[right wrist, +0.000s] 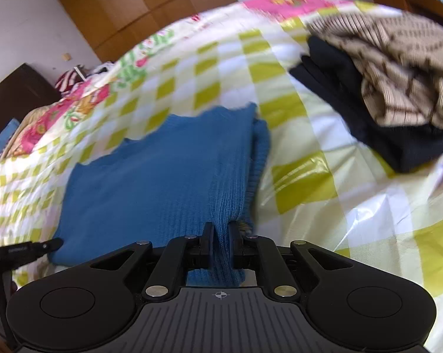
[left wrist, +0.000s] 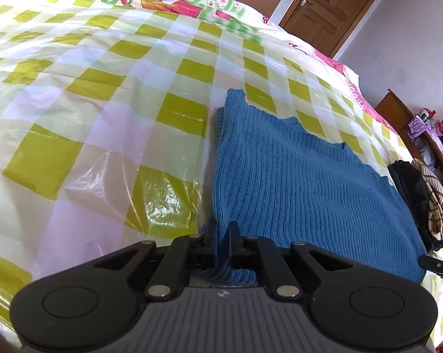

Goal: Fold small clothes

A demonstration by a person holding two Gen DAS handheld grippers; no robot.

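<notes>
A blue ribbed knit sweater [left wrist: 294, 170] lies folded on the bed's green-and-white checked plastic cover [left wrist: 103, 94]. My left gripper [left wrist: 222, 229] is shut on the sweater's near left corner, with knit bunched between its pads. In the right wrist view the same sweater [right wrist: 162, 170] spreads to the left, and my right gripper [right wrist: 221, 231] is shut on its near right corner. The tip of the other gripper shows at each view's edge: the right one [left wrist: 436, 264] and the left one [right wrist: 30, 250].
A stack of folded clothes, a black garment [right wrist: 368, 117] under a beige checked one [right wrist: 397, 67], sits on the bed right of the sweater. Pink floral bedding [left wrist: 174, 3] lies at the far end. A wooden door [left wrist: 324, 8], wardrobe [right wrist: 133, 8] and shelf [left wrist: 412, 129] surround the bed.
</notes>
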